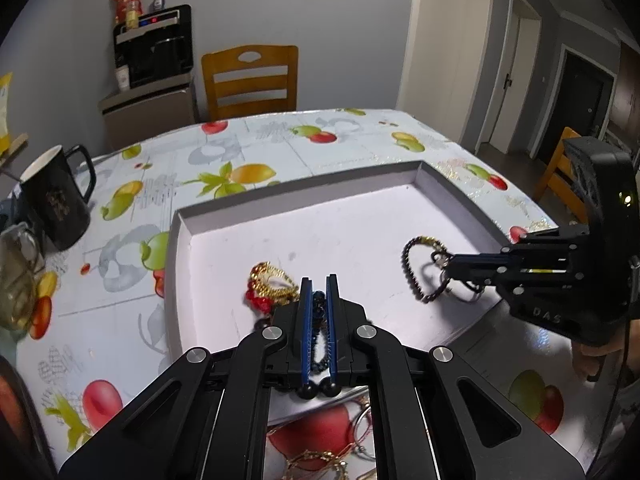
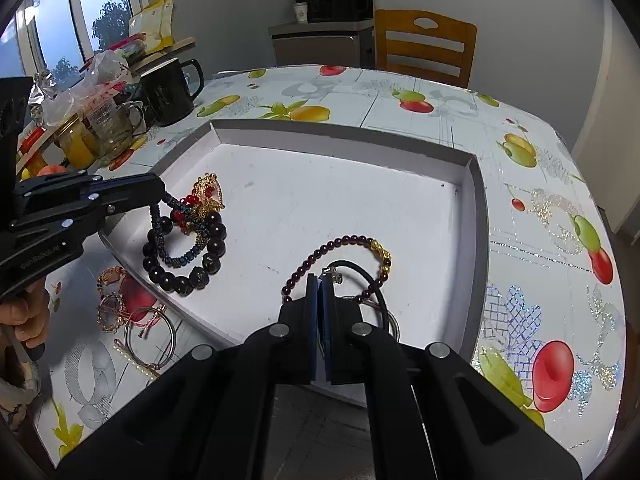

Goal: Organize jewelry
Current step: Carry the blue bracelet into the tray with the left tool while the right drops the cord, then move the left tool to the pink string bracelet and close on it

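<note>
a: what is seen at the left gripper [image 1: 319, 280]?
b: its blue pads [image 1: 306, 320] are clenched on a dark blue beaded bracelet [image 1: 319, 334], which is pinched between them over the near left part of the white tray [image 1: 304, 196]. in the right wrist view the same strand [image 2: 176, 258] is seen hanging from the tips onto a pile.

a: what is the pile made of?
b: a bracelet of large dark beads [image 2: 188, 276] and a gold and red ornament [image 2: 206, 194] are laid together on the tray floor, touching one another.

a: and the right gripper [image 2: 321, 278]?
b: its jaws are pressed together on a black cord with a small metal charm [image 2: 362, 270]. a garnet bead bracelet with gold beads [image 2: 344, 246] is curled around that cord, near the tray's right side.

a: is anything left outside the tray?
b: thin wire bangles and gold chains [image 2: 136, 320] are spread on the fruit-print tablecloth [image 2: 520, 208], just beside the near edge. a black mug [image 2: 168, 90] is stood well apart, beyond the tray.
</note>
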Action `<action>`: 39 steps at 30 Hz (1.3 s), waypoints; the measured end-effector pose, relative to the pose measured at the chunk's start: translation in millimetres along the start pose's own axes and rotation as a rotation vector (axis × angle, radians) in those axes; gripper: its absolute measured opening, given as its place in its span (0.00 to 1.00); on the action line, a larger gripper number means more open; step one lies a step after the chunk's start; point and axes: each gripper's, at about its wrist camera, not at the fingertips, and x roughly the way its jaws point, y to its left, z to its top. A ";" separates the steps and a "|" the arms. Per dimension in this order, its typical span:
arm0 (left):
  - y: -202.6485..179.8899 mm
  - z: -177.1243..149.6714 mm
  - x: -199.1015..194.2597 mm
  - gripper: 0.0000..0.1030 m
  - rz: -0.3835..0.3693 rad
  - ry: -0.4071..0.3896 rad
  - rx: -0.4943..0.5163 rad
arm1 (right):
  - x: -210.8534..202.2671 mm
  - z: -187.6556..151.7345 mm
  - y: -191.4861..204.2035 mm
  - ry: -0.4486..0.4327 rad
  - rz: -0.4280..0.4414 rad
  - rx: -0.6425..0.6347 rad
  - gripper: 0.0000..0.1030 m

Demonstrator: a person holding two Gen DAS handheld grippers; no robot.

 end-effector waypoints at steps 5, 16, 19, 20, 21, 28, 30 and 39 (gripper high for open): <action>8.3 -6.8 5.7 0.07 0.011 0.015 -0.018 | 4.5 -3.9 1.5 0.013 0.002 0.001 0.02; 19.8 -23.4 4.8 0.16 0.028 0.031 -0.037 | 6.7 -7.2 3.2 0.023 0.003 0.011 0.02; 20.7 -27.1 -1.2 0.29 0.030 0.019 -0.040 | 5.4 -7.0 3.6 0.022 0.006 0.012 0.03; 20.4 -28.1 -3.2 0.38 0.033 0.014 -0.038 | 4.5 -7.2 4.4 0.021 0.005 0.010 0.03; 19.8 -29.3 -6.8 0.44 0.034 0.004 -0.034 | 3.4 -7.3 5.3 0.021 0.004 0.007 0.03; 19.0 -33.2 -26.2 0.64 0.038 -0.038 -0.027 | -8.3 -7.3 10.4 0.002 -0.003 0.002 0.17; 19.8 -35.8 -32.4 0.65 0.038 -0.046 -0.028 | -14.5 -8.0 12.4 -0.009 -0.001 0.001 0.19; 43.0 -55.7 -57.5 0.68 0.030 -0.060 -0.098 | -42.8 -16.3 29.7 -0.058 0.015 -0.026 0.27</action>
